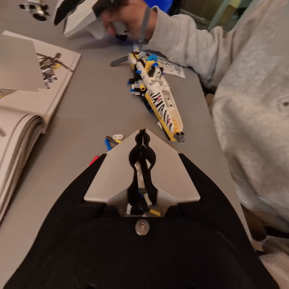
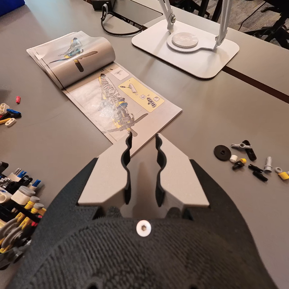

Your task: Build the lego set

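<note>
One lego model (image 1: pixel 156 97), one instruction booklet (image 2: pixel 109 97), two grippers.

Both cameras sit low over the grey tabletop (image 2: pixel 219 109), each looking forward along its tool. The open booklet (image 2: pixel 125 100) seems common to both; the left view is blurred.

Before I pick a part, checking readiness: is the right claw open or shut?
Open: the right claw shows a clear gap between its fingertips, nothing held.

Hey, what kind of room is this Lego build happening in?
Probably an office or meeting room: a long grey table, a white flat-based monitor stand on it, and dark office chair bases on patterned carpet behind.
</note>
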A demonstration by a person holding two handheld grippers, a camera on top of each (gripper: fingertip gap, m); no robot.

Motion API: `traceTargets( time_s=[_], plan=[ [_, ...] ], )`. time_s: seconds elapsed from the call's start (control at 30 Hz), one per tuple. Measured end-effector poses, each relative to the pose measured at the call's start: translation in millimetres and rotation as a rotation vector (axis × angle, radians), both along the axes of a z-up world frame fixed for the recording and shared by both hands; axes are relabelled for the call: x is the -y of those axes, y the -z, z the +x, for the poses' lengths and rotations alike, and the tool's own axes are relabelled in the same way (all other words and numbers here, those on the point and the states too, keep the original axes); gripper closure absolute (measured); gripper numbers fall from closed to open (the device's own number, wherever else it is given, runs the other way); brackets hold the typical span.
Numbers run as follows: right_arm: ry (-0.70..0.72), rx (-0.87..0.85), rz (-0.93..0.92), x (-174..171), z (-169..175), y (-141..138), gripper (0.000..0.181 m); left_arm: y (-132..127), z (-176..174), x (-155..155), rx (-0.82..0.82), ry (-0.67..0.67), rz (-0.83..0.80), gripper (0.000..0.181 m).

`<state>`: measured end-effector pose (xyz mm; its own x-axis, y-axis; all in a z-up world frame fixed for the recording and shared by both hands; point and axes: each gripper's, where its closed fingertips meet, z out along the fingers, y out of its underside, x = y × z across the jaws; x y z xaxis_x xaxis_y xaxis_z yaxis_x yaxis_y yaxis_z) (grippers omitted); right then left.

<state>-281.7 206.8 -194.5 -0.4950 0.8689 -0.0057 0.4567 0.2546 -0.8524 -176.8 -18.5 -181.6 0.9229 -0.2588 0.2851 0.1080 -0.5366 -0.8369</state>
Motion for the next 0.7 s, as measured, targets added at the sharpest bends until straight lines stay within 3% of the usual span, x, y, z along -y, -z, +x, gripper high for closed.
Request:
traceTargets(
  time_s=[0.2, 0.53, 0.7],
  plan=[
    [-0.001, 0.004, -0.002, 0, 0, 1, 0.153, 11, 8, -3, -0.019, 0.035, -0.048, 0.179],
    [-0.012, 0.009, -0.001, 3, 0, 3, 0.153, -25, -2, -5, 0.021, -0.029, 0.132, 0.179],
    [-0.007, 0.011, -0.009, 1, -1, 3, 0.153, 10, -18, 21, -0.042, -0.069, -0.085, 0.179]
  ],
)
